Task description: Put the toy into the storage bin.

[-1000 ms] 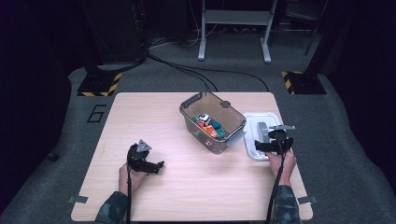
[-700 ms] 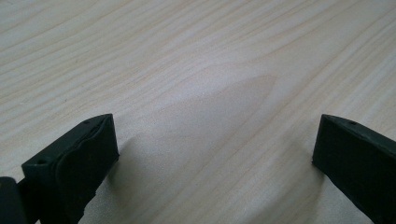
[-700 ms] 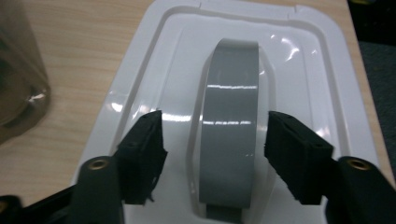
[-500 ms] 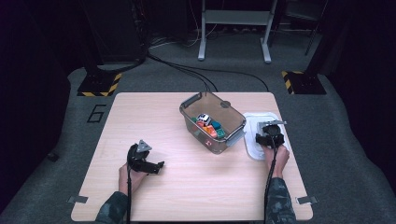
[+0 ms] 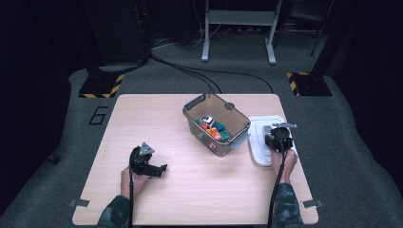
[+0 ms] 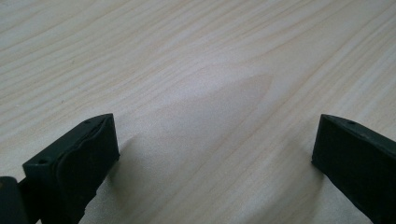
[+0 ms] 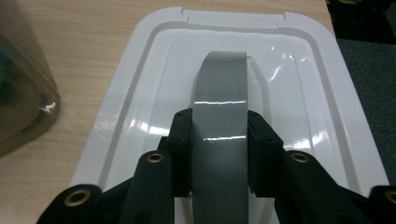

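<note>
My right tool (image 7: pixel 218 154) has just closed and now clamps the grey strap handle (image 7: pixel 219 98) of the white lid (image 5: pixel 260 142), lying right of the bin (image 5: pixel 216 124). My left tool (image 6: pixel 215 158) rests released on the desk (image 5: pixel 190 190).

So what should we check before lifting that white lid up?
1. Right gripper shut on the lid's grey handle: ok; its jaws have just been closing.
2. Grip centred on the handle: ok.
3. White lid lies flat on the table: ok.
4. Clear bin open, toys inside: ok.
5. Left gripper open, away from the bin: ok.
6. Grip firm enough: cannot tell.
</note>
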Motion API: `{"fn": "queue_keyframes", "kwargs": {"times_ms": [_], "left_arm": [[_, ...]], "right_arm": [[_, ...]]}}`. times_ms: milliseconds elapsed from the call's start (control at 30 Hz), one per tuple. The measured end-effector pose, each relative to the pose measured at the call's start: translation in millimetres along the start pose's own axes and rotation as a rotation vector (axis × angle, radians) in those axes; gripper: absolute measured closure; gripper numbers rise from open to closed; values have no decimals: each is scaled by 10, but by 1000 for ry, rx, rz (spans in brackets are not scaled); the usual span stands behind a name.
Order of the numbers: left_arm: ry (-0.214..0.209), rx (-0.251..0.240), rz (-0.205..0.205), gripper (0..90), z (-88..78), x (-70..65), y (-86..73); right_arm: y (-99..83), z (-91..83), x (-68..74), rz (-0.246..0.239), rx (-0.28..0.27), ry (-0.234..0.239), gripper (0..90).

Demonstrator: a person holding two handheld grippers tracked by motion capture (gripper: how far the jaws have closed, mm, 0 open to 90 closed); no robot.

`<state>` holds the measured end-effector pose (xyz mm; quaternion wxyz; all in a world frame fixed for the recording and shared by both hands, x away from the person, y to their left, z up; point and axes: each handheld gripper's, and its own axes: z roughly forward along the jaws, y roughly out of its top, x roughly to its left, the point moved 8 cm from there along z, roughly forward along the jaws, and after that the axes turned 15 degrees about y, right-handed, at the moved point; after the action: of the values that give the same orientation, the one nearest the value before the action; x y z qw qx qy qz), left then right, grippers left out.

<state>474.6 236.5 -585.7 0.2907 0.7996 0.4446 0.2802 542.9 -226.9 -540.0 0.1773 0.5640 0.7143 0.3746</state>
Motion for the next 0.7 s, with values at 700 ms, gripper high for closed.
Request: {"fn": "queue_keyframes", "kwargs": {"times_ms": [700], "left_arm": [[0, 4, 2, 3, -1, -1, 1]], "right_arm": [[-176, -526, 22, 2, -3, 39, 675]]}}
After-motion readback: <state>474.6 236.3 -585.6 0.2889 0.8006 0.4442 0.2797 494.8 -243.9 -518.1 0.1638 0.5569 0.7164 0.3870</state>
